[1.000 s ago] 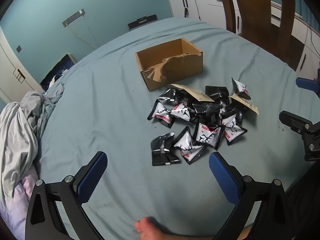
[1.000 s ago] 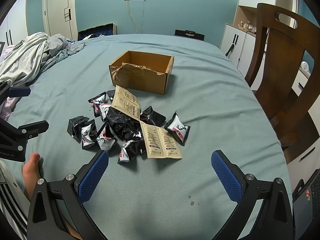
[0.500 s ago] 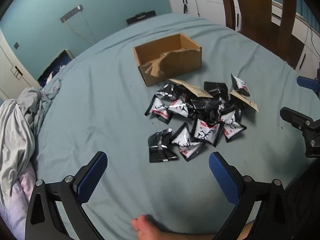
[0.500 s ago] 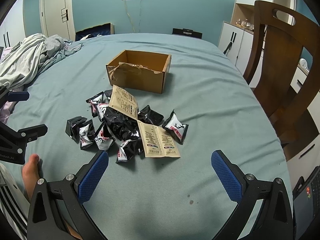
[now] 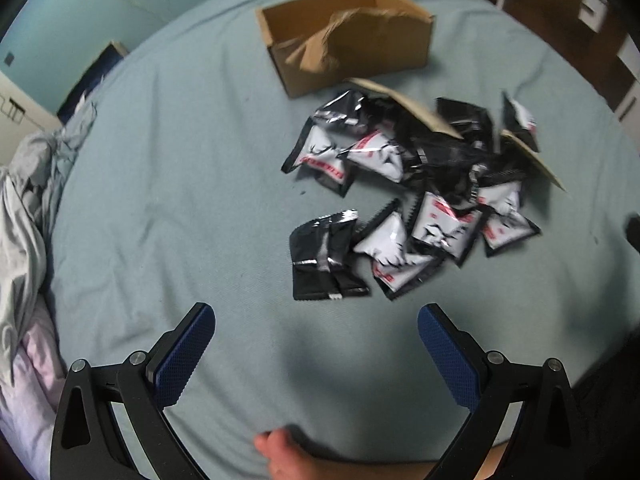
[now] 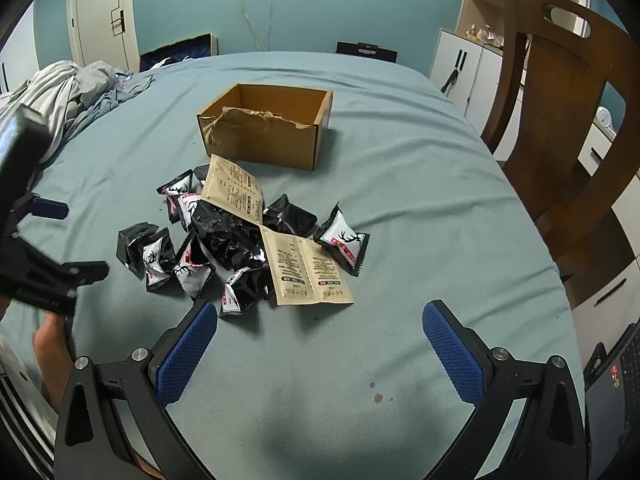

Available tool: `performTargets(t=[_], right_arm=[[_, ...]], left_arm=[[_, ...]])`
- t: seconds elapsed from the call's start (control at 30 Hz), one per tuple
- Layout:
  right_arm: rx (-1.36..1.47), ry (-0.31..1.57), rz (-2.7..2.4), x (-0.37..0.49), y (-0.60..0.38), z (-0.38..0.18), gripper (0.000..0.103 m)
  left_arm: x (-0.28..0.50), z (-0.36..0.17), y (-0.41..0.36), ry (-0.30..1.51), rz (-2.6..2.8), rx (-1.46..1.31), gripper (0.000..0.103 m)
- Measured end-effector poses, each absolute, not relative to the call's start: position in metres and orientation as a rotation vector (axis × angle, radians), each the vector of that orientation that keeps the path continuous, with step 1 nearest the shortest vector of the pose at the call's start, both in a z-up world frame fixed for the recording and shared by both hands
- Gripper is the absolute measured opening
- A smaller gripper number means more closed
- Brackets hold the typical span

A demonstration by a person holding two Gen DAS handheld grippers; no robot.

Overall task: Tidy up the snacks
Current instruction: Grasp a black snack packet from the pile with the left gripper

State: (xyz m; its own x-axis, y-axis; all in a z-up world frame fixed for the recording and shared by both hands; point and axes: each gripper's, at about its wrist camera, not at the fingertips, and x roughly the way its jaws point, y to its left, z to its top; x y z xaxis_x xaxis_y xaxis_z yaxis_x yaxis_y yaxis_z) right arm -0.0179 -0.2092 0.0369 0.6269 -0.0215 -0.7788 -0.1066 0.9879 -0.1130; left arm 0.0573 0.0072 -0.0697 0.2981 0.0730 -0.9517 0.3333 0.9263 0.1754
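Bedsheet [image 6: 400, 184] holds snack packets [image 6: 240, 240] before cardboard box [image 6: 266, 126].

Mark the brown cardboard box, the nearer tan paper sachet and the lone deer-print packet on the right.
Brown cardboard box [image 6: 280, 144]: right wrist view, on its front wall.
Nearer tan paper sachet [image 6: 308, 272]: right wrist view, on its printed face.
Lone black-and-white deer-print packet [image 6: 342, 240]: right wrist view, on its white panel.
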Motion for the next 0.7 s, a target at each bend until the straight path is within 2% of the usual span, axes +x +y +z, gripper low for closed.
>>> performTargets(t=[0.3,0.37,0.47,0.53,0.6,0.63,0.7], right_arm=[[-0.173,0.906,0.015,-0.01,-0.212,0.027,0.103],[-0.176,0.915,0.009,-0.007,-0.213,0.024,0.103],[-0.176,0.925,0.004,-0.003,-0.214,0.022,0.103],[-0.172,0.925,0.001,-0.001,-0.215,0.021,0.103],[-0.168,0.924,-0.002,-0.002,-0.217,0.021,0.103],[-0.166,0.922,-0.003,-0.002,-0.217,0.022,0.103],[-0.16,0.915,-0.002,-0.004,-0.217,0.024,0.103]], left_arm=[[0.103,-0.128,0.025,1.452,-0.072,0.289,0.102],[0.106,-0.139,0.03,1.5,-0.081,0.232,0.094],[0.108,-0.143,0.035,1.514,-0.089,0.17,0.091],[0.107,-0.14,0.037,1.505,-0.101,0.151,0.082],[0.105,-0.132,0.037,1.485,-0.11,0.152,0.064],[0.103,-0.128,0.037,1.473,-0.115,0.149,0.048],[0.1,-0.122,0.04,1.469,-0.119,0.123,0.043]])
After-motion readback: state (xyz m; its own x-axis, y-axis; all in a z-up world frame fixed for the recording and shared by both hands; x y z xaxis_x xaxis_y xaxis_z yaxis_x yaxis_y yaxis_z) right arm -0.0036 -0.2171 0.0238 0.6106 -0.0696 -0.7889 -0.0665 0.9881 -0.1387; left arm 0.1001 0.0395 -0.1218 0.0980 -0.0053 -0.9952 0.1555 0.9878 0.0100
